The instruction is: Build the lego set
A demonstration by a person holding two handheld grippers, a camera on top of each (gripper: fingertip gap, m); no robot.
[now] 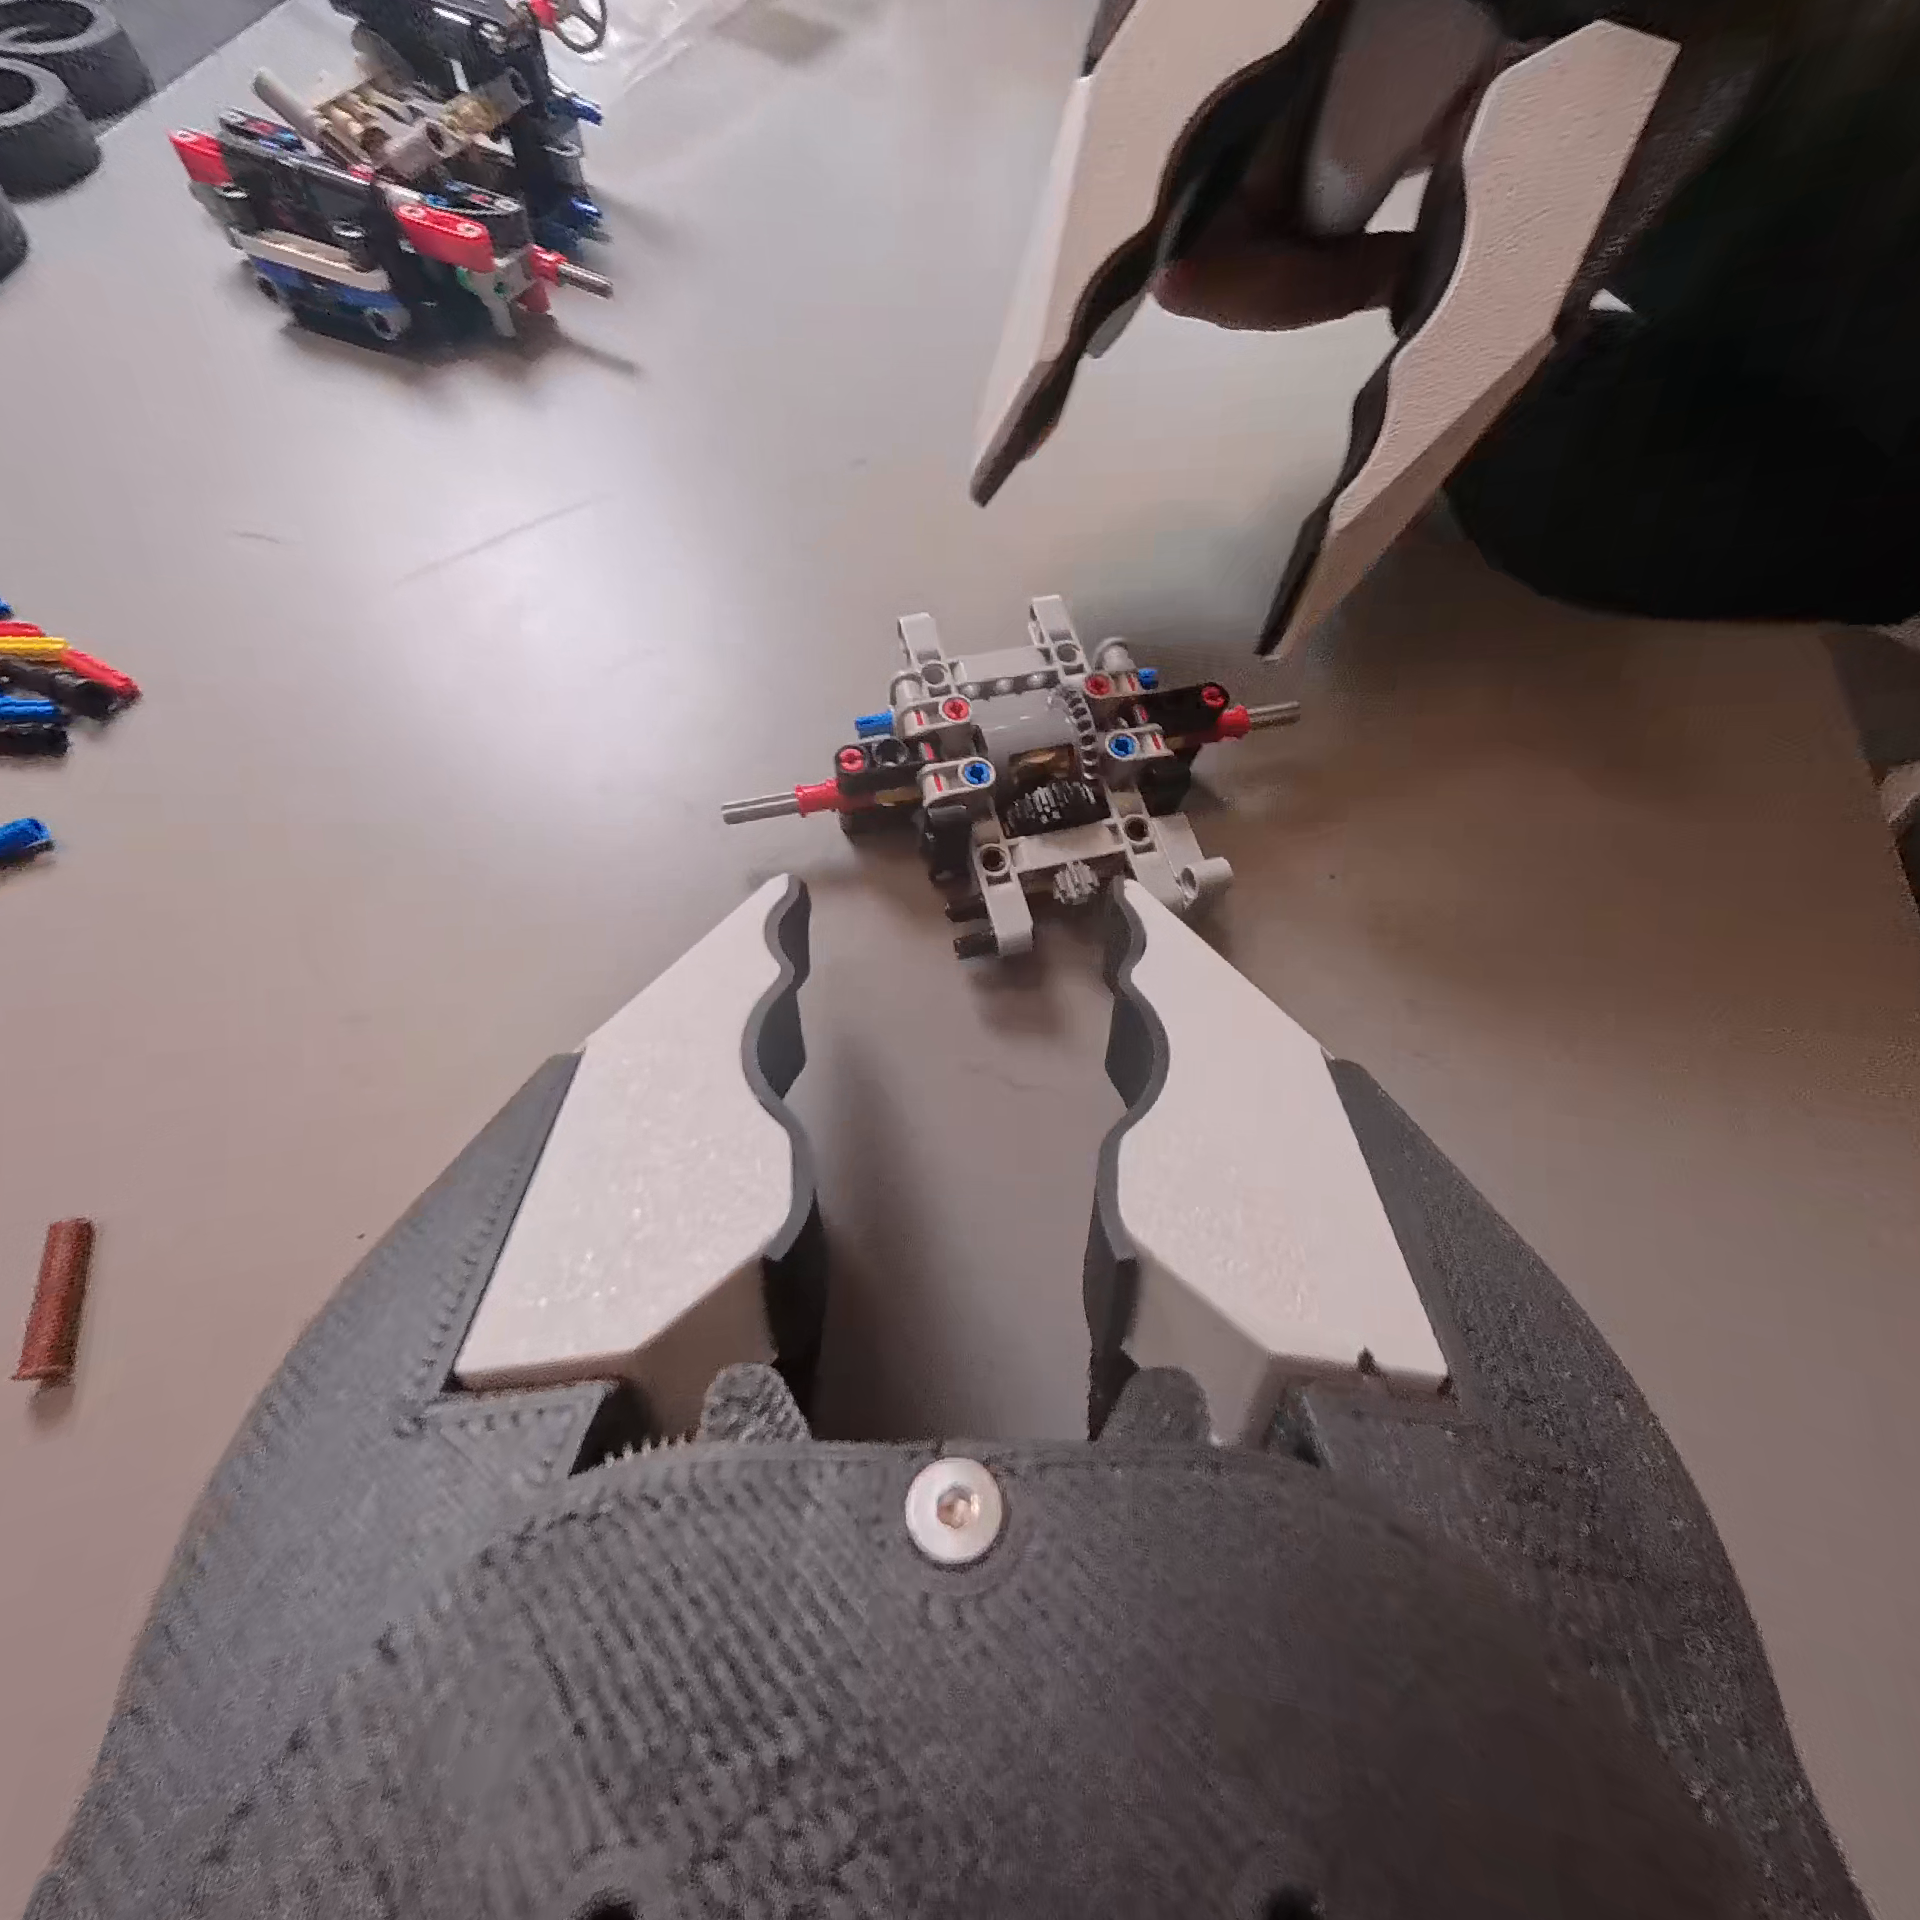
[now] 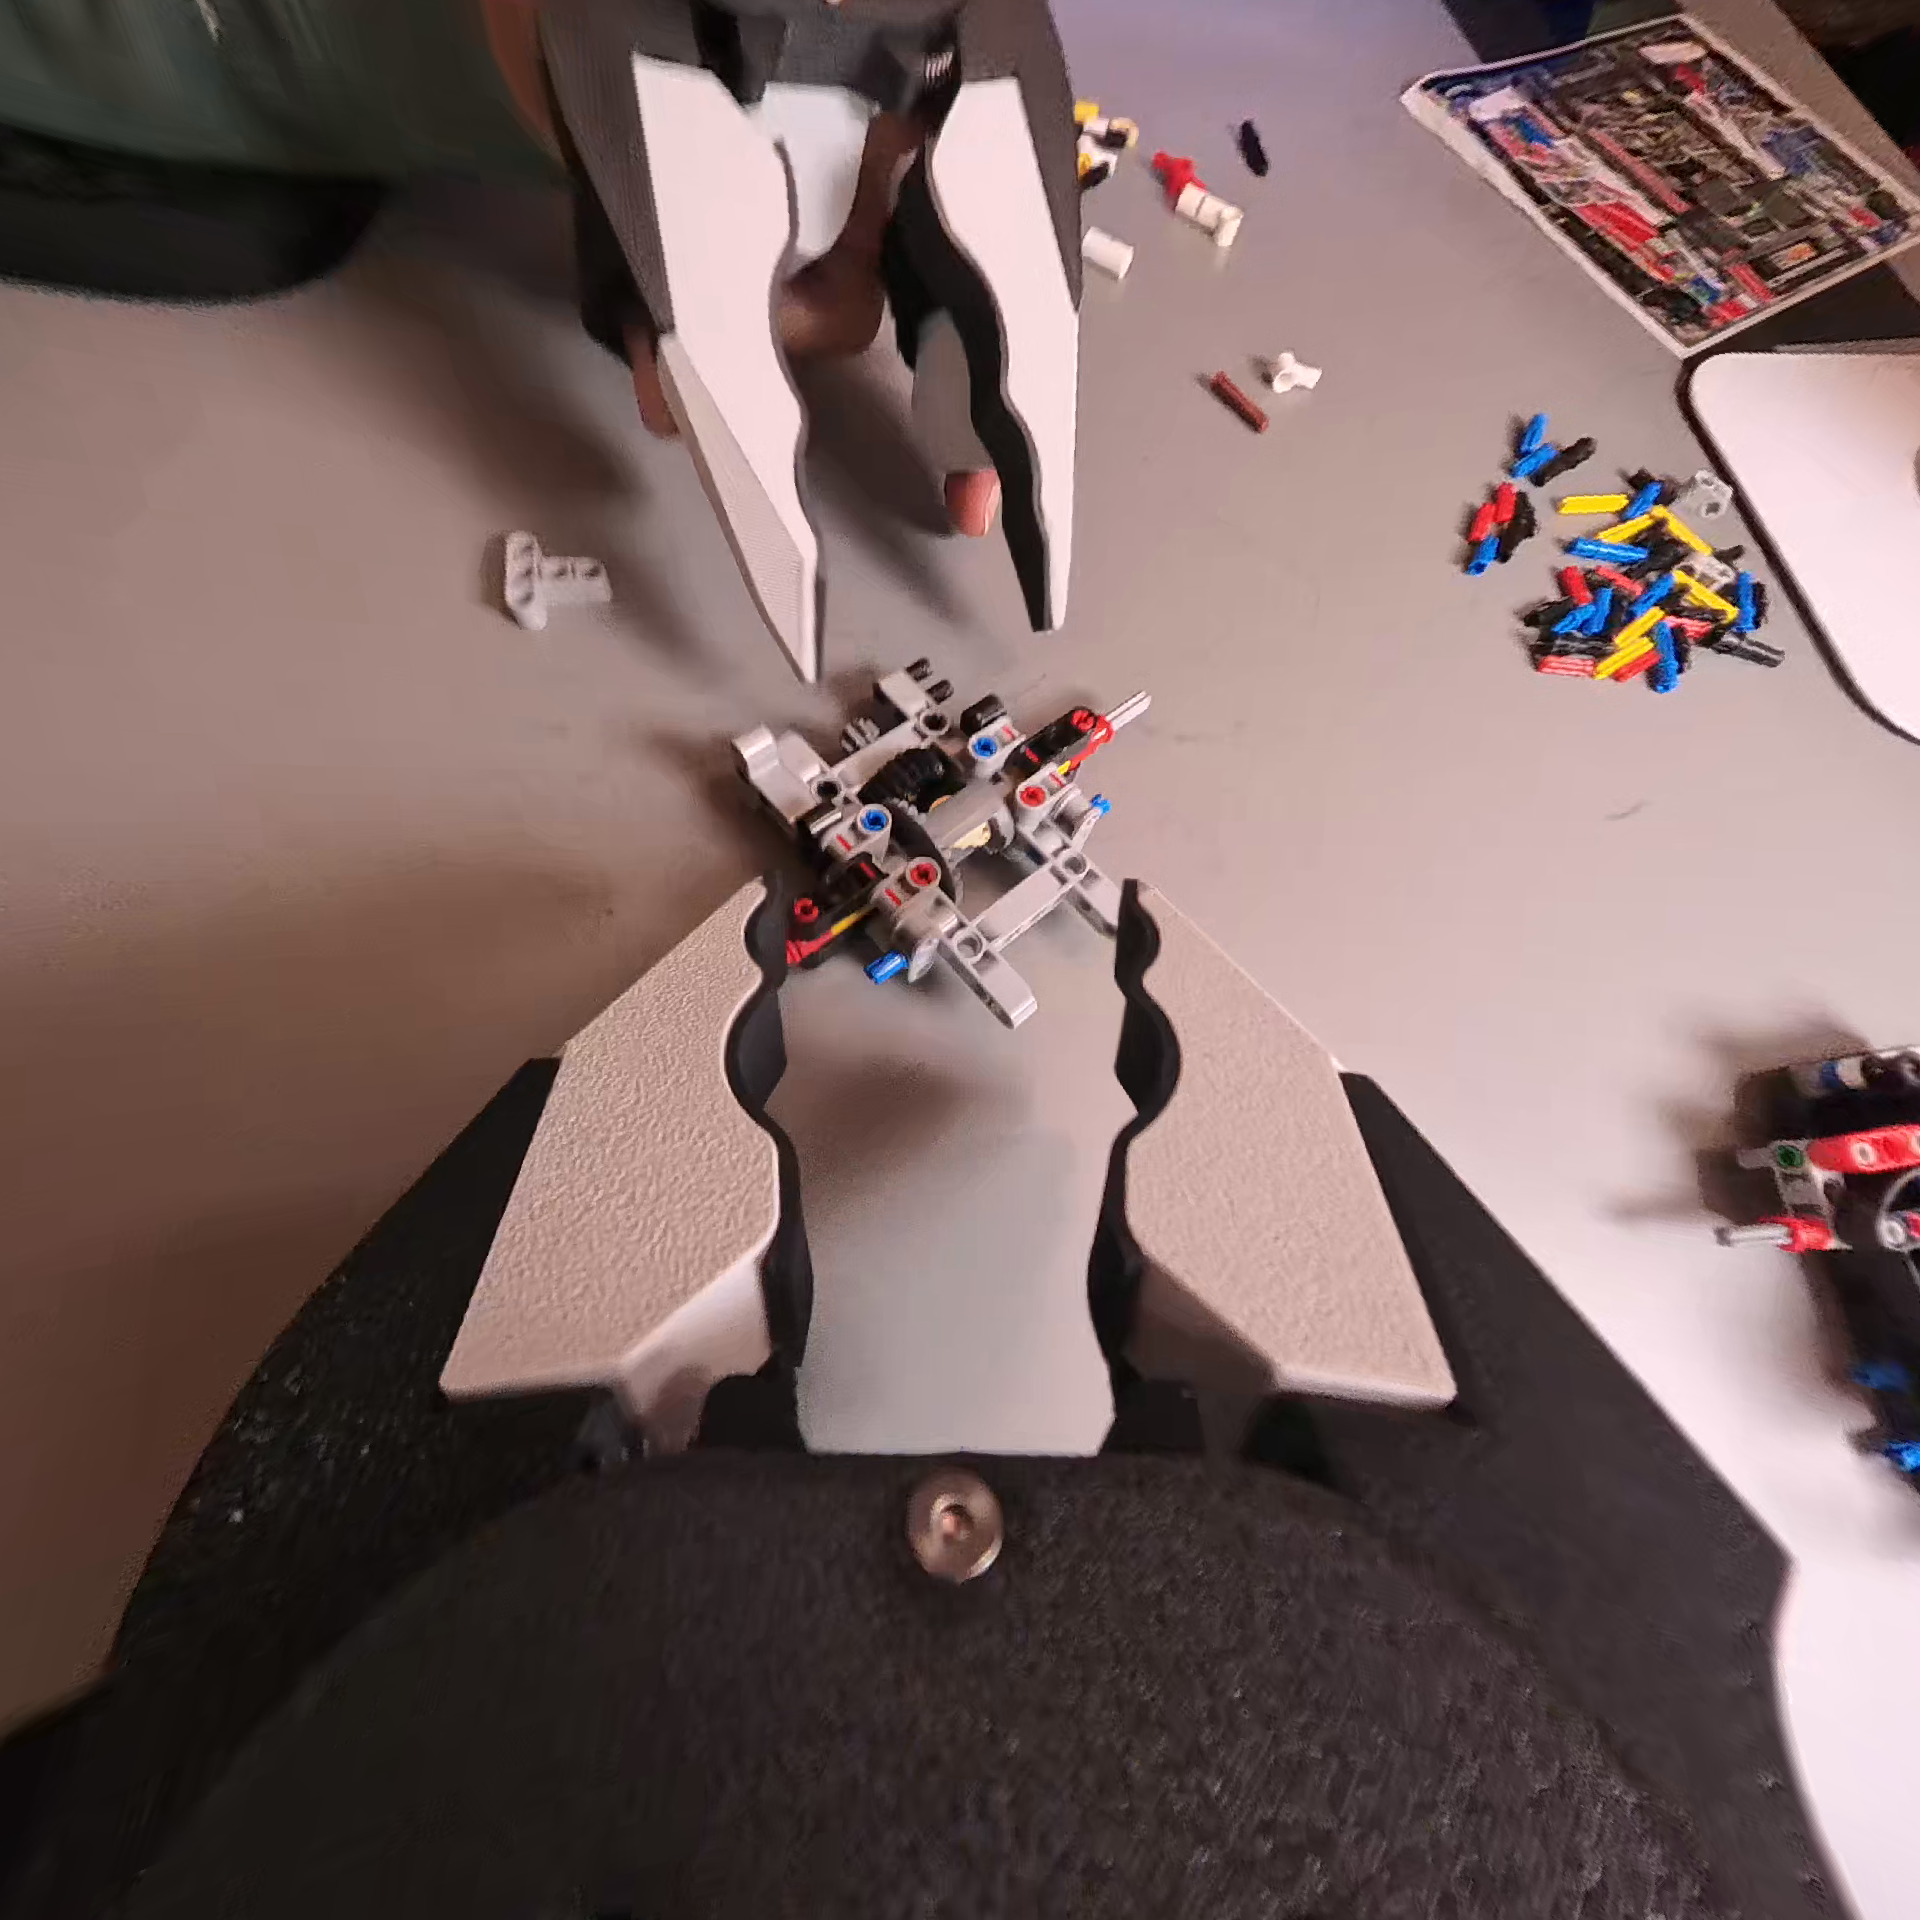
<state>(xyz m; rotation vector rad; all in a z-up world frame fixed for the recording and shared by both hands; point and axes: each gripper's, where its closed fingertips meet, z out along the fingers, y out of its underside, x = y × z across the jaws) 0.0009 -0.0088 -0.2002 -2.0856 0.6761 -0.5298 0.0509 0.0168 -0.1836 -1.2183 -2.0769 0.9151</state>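
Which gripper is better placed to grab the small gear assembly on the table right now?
Probably the right gripper: its open fingers already flank the gear assembly. The left gripper is open too, but the assembly sits ahead, off toward one fingertip.

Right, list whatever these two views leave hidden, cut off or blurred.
- Gear assembly: underside hidden in both views; near corner behind the left tool fingertip.
- Larger model: blurred, cut by the right view's edge.
- Tyres: cut by the left view's corner.
- Booklet: too small to make out.

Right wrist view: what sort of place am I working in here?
Probably a hobby or lab workbench for building a toy brick model: a grey tabletop with a half-built gear assembly, loose coloured pins and an instruction booklet.
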